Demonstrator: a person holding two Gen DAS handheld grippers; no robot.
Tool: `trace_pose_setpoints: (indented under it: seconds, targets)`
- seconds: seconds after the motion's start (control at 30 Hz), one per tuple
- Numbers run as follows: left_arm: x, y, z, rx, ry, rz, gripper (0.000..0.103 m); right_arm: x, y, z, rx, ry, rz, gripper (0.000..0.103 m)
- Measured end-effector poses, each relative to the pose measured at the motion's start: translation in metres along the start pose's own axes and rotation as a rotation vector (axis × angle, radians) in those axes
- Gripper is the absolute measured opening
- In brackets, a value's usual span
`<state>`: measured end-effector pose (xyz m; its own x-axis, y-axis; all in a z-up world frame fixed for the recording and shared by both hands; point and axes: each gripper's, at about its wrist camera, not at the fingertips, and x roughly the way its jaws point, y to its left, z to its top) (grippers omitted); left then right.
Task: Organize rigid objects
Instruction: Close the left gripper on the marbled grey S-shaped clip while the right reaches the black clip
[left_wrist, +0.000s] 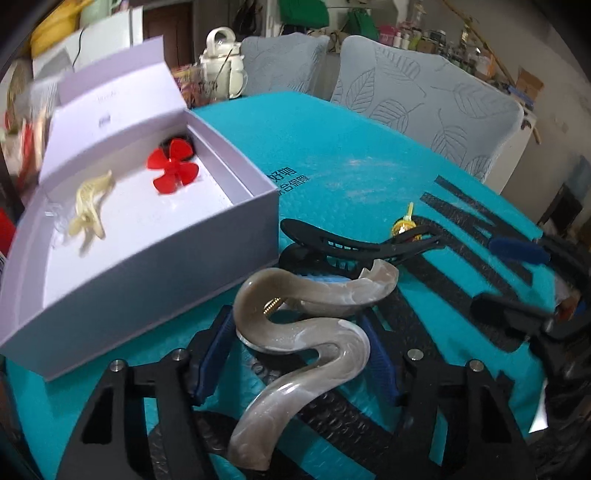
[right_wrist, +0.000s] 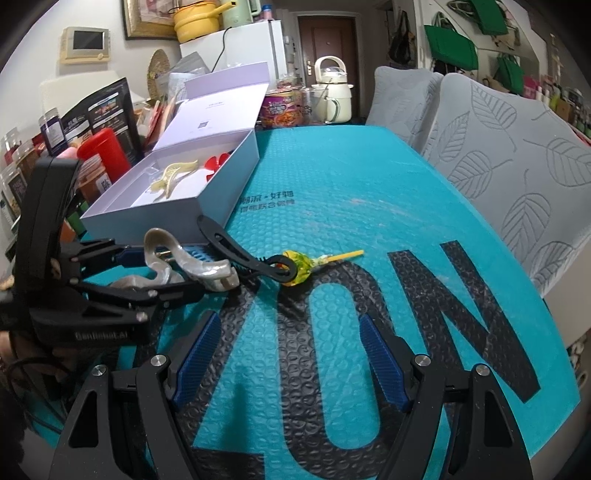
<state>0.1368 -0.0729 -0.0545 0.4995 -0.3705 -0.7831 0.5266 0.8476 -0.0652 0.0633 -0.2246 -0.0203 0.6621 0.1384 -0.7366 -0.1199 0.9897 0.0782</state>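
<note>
Though cluttered behind, teal mat (right_wrist: 332, 177)

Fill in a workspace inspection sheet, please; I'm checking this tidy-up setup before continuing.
Surface: teal bubble mat.
Job's things: marbled hair clip held; black hair clip, lollipop on mat; cream clip, red propeller in open box.
Clutter: jars, kettle behind.
Grippers: left claw shut on marbled hair clip; right claw open, empty.
Cables: black cord by fridge.
Surroundings: leaf-patterned chairs.
</note>
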Motion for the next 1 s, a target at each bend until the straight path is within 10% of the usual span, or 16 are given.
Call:
trace_pose_setpoints:
  seconds: [0.87,1.0]
  targets:
    - [-0.04,0.048,-0.035,-0.166,-0.01,0.133,0.066,0.048,0.033,0.043,-0.153,0.002,0.094,0.078]
    - [-0.032,0.057,-0.041,-0.196,0.011,0.12,0.066,0.062,0.039,0.049,-0.193,0.028,0.106,0.064]
